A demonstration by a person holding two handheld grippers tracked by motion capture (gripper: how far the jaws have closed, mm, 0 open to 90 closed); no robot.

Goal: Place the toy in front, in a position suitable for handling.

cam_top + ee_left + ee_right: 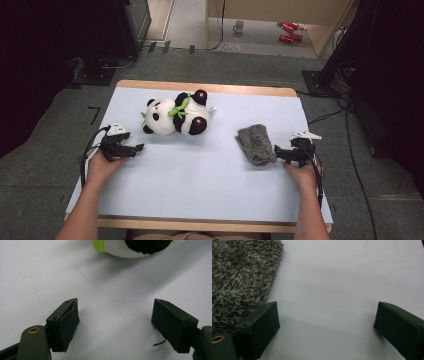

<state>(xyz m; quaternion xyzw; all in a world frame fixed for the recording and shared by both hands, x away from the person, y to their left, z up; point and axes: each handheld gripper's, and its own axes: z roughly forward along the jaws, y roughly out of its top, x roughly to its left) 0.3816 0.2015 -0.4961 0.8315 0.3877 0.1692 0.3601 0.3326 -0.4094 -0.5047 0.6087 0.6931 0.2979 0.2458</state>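
1. I count two grippers on my table, one in each of the person's hands. The left gripper [131, 149] rests low at the left side of the white sheet [200, 175], and the right gripper [284, 154] sits at the right side.
2. My left gripper's jaws stand wide apart with nothing between them. In the left gripper view I see bare white sheet between the two black pads [65, 325].
3. My right gripper's jaws are also spread wide and hold nothing. In the right gripper view, the left pad [259, 327] sits just beside the edge of the grey shaggy cloth [239, 277]; I cannot tell whether it touches the fibres.
4. One plush panda [175, 114] lies on its side in the far-left part of the sheet, ahead of my left gripper and apart from it. It wears one green scarf [180, 107] at the neck. In the left gripper view its white and black underside and a bit of the green show at the top edge.
5. One grey shaggy cloth lies bunched on the right part of the sheet, just left of my right gripper and well apart from the panda.
6. Beyond the table, on the floor, I count one mug [239, 26] and two red cans [289, 31] lying near each other.
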